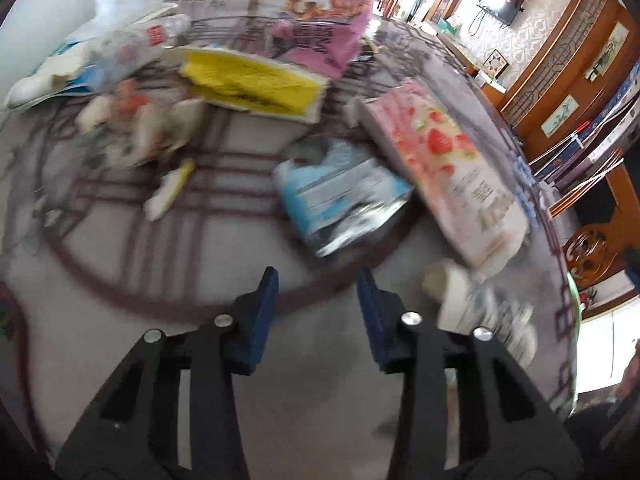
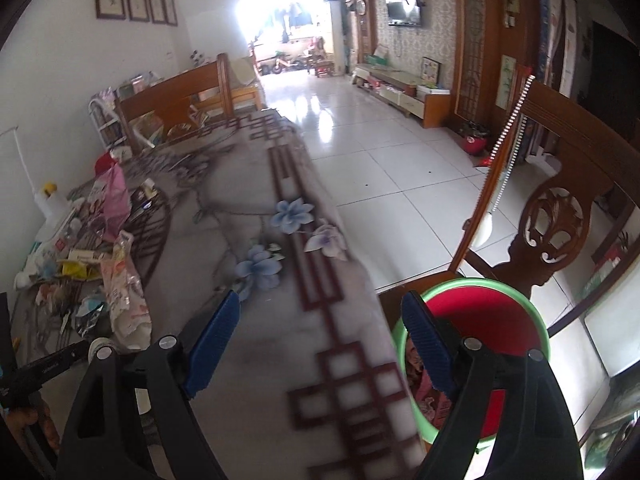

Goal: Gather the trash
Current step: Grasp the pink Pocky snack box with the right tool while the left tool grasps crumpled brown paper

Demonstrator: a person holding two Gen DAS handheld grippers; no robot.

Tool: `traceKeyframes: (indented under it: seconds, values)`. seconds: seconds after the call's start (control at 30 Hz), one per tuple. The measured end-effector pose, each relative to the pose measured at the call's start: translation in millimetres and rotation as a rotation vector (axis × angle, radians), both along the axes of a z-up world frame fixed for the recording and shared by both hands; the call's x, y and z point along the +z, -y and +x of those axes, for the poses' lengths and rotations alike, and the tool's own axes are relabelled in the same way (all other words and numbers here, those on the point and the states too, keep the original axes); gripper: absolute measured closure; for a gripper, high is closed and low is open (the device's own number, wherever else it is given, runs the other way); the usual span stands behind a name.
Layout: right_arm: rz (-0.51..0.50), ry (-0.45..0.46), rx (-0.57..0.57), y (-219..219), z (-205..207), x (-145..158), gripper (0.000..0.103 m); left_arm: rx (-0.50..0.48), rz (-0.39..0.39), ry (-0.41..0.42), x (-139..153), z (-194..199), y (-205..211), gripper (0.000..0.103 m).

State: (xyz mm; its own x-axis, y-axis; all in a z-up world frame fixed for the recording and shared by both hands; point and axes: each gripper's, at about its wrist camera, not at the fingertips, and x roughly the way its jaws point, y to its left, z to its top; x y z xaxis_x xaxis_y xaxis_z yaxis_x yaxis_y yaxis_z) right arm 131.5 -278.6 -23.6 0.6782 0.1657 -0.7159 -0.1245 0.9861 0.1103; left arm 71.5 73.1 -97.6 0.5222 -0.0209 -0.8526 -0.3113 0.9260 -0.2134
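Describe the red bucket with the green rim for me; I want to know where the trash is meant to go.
The bucket looks like plastic: red inside, with a light green rim. It stands upright and open-topped, seemingly on the wooden chair just past the table edge. Some pinkish wrapping seems to lie inside against the near wall, though it is partly hidden. One finger of the right tool overlaps it in view; contact cannot be judged.

Left wrist close over table [image 1: 120, 340], right wrist farther, shared litter [image 1: 256, 84]
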Motion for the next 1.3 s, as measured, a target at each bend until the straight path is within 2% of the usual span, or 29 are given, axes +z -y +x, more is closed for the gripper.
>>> traceKeyframes:
  seconds: [0.13,0.2,0.3,0.43,0.57,0.83,1.0,1.07,1.13,1.2,1.23,1.27,1.3]
  values:
    - [-0.057,0.006,0.063,-27,-3,-3,0.02,0.039,-0.067,0.04,6,-26,-23,0.064]
    - [-0.109,0.014,0.099,-40,-6,-6,0.018,0.055,-0.077,0.06,10,-30,-32,0.064]
    - [-0.144,0.011,0.132,-50,-8,-11,0.018,0.06,-0.134,0.104,19,-32,-37,0.062]
    - [-0.111,-0.004,0.169,-56,-9,-15,0.018,0.039,-0.141,0.15,31,-33,-34,0.052]
    - [-0.062,-0.038,0.223,-73,-6,-17,0.018,0.077,-0.176,0.205,50,-37,-47,0.043]
    - [-0.061,-0.106,0.379,-168,24,-17,0.018,0.203,-0.236,0.249,61,-56,-90,0.035]
    - [-0.116,-0.211,0.419,-224,54,-37,0.018,0.308,-0.236,0.24,58,-64,-120,0.029]
    - [-0.157,-0.254,0.408,-239,64,-51,0.018,0.32,-0.242,0.227,56,-63,-125,0.027]
    - [-0.173,-0.294,0.404,-244,70,-63,0.026,0.317,-0.236,0.214,53,-58,-125,0.024]
    - [-0.156,-0.326,0.423,-242,70,-73,0.064,0.306,-0.205,0.208,53,-50,-121,0.019]
    - [-0.12,-0.324,0.431,-237,69,-72,0.065,0.302,-0.185,0.205,52,-46,-120,0.018]
    - [-0.108,-0.309,0.417,-232,64,-69,0.072,0.301,-0.171,0.202,50,-42,-120,0.017]
    - [-0.108,-0.291,0.408,-228,60,-66,0.072,0.302,-0.157,0.199,49,-38,-120,0.016]
